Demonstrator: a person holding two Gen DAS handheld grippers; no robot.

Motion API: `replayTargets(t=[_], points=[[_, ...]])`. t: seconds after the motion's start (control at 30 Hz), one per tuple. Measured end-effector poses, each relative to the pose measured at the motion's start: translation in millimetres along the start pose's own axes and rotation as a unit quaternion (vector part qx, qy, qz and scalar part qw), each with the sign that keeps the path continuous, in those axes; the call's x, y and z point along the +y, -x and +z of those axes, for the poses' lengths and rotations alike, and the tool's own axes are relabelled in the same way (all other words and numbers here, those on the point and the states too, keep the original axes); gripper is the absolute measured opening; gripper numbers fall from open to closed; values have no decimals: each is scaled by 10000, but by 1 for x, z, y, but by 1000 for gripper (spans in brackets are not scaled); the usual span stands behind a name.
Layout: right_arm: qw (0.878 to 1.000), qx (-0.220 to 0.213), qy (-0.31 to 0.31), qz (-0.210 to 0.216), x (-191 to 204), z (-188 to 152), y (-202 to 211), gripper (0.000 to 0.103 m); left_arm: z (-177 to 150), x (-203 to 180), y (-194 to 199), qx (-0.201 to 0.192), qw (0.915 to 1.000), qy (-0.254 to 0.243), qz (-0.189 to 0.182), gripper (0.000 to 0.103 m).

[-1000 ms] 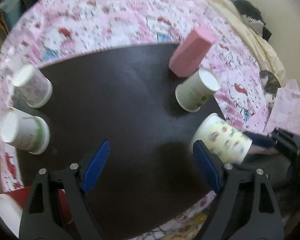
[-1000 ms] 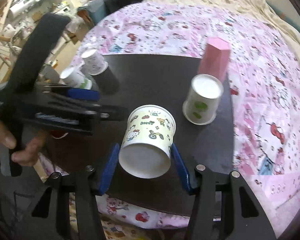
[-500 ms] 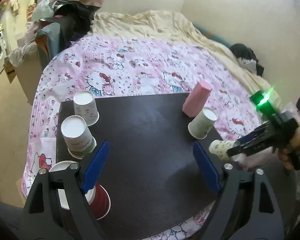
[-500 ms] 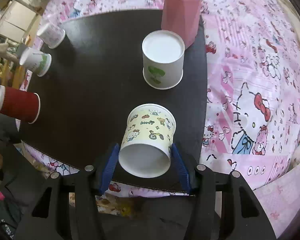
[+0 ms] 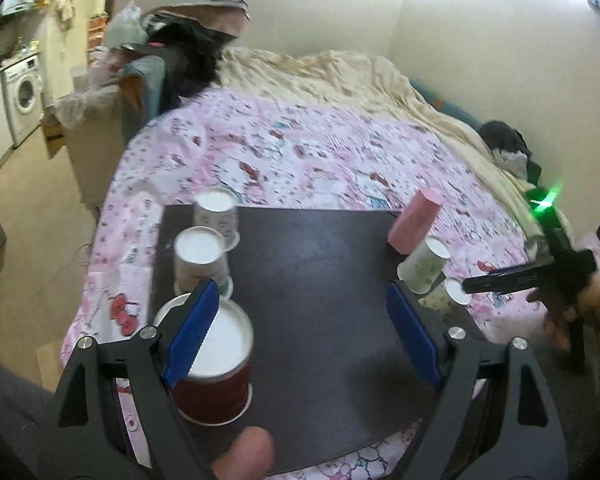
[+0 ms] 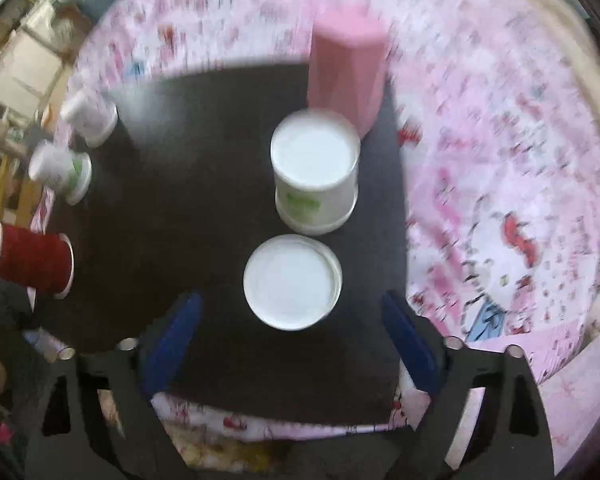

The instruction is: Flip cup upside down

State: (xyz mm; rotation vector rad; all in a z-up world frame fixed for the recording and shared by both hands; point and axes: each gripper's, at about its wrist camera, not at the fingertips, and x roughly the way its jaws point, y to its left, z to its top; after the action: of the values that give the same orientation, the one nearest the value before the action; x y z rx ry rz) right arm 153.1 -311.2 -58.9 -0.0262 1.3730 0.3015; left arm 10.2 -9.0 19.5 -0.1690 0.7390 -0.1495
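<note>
The cartoon-print paper cup (image 6: 293, 281) stands upside down on the dark table (image 6: 204, 200), its white base facing up, just ahead of my right gripper (image 6: 292, 332). That gripper is open, empty and above the cup. The cup also shows in the left wrist view (image 5: 448, 298), at the table's right edge beside the right gripper's black body (image 5: 540, 272). My left gripper (image 5: 304, 336) is open and empty over the table's near side.
Other upside-down cups stand on the table: a green-print one (image 6: 314, 172), a pink one (image 6: 346, 68), two white ones (image 6: 90, 118) (image 6: 60, 172) and a red one (image 6: 32, 262). A pink patterned bedspread (image 6: 500, 160) surrounds the table.
My right gripper has set the cartoon cup down upside down, opened and let it go. My left gripper has drawn back and tilted up, showing more of the room.
</note>
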Motion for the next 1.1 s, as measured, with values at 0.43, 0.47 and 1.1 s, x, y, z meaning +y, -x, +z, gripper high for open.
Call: replayTargets(t=[0.43,0.47,1.1], points=[[9497,-3065,-442,478,79,-119,85,103,-38,24,36,-471,9903,149,1297,103],[9456,-3192,-437,444,82,-124,87,103,-41,22,37,-501,9900,126,1311,103],[9362,-3481,-478,-54,113,-150,58,103,-59,4,29,-419,9935,12,1057,103]])
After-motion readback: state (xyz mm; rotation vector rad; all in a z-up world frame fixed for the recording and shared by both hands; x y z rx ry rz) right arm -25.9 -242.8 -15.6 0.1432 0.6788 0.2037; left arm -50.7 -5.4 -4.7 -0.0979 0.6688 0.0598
